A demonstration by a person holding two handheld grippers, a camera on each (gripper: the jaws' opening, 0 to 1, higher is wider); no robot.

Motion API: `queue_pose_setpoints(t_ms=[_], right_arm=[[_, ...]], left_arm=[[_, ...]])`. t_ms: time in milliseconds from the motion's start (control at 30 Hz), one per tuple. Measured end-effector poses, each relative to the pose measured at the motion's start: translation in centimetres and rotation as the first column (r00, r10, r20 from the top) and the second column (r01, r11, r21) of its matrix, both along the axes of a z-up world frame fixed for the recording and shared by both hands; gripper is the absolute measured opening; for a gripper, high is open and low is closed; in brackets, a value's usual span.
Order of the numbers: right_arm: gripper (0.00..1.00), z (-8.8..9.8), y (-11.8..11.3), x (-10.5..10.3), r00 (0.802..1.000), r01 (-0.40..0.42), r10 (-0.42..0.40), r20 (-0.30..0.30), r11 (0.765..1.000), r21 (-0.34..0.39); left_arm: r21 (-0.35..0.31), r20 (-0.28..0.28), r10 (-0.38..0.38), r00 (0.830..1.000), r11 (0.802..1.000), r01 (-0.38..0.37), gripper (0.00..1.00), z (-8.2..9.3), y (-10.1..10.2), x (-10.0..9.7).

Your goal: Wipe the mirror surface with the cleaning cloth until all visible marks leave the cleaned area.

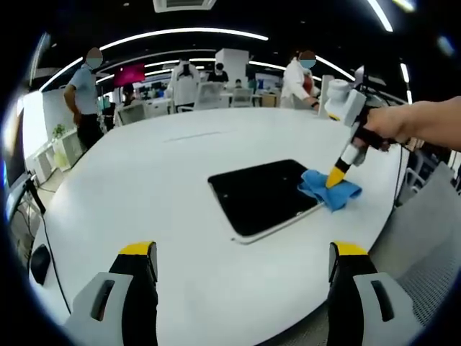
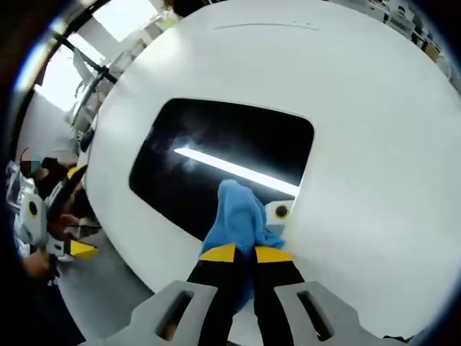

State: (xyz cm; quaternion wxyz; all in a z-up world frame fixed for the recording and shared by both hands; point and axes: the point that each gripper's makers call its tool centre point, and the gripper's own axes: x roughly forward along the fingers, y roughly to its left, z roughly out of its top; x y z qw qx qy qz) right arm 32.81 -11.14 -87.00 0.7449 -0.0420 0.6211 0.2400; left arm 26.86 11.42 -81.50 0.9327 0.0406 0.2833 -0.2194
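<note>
Here, in the left gripper view, your left tool point(image 1: 241, 263) hangs released over the bare tabletop point(image 1: 144, 180), jaws wide apart and holding nothing, on the near side of the mirror point(image 1: 263, 194). The mirror lies flat as a dark slab, and the cleaning cloth point(image 1: 330, 189) sits bunched at its far right corner, half on the glass and half on the tabletop. Your right tool point(image 1: 336, 177) comes down onto the cloth there, with your hand point(image 1: 403, 124) behind it. People stand well beyond the mirror at the room's far side. In the right gripper view, the right tool point(image 2: 245, 253) is clenched on the cleaning cloth point(image 2: 236, 216), which drapes over the mirror's point(image 2: 216, 155) near edge. Only this view shows the glass close up: a bright ceiling-light reflection and a faint hazy smear up and left of the cloth. Nothing steadies the mirror, so a hard stroke could slide it across the tabletop point(image 2: 360, 108). With the cloth bunched, the jaw tips could meet the glass.
</note>
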Motion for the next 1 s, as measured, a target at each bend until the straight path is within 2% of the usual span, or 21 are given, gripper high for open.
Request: queue_pose_setpoints(t_ms=[233, 333, 567, 1000], right_arm=[[0.03, -0.1, 0.0, 0.6, 1.0, -0.001, 0.001, -0.002, 1.0, -0.002], [0.03, -0.1, 0.0, 0.9, 1.0, 0.0, 0.0, -0.001, 1.0, -0.003], [0.03, 0.0, 0.1, 1.3, 1.0, 0.001, -0.002, -0.008, 1.0, -0.003], [0.03, 0.0, 0.1, 2.4, 1.0, 0.013, -0.013, -0.018, 1.0, 0.014]], left_arm=[[0.0, -0.001, 0.002, 1.0, 1.0, -0.002, 1.0, 0.0, 0.0, 0.0], [0.016, 0.037, 0.009, 0.999, 1.0, -0.009, 1.0, 0.5, 0.2, 0.3], [0.0, 0.0, 0.006, 1.0, 1.0, -0.006, 1.0, 0.0, 0.0, 0.1], [-0.027, -0.009, 0.011, 1.0, 1.0, -0.011, 1.0, 0.0, -0.2, 0.1]])
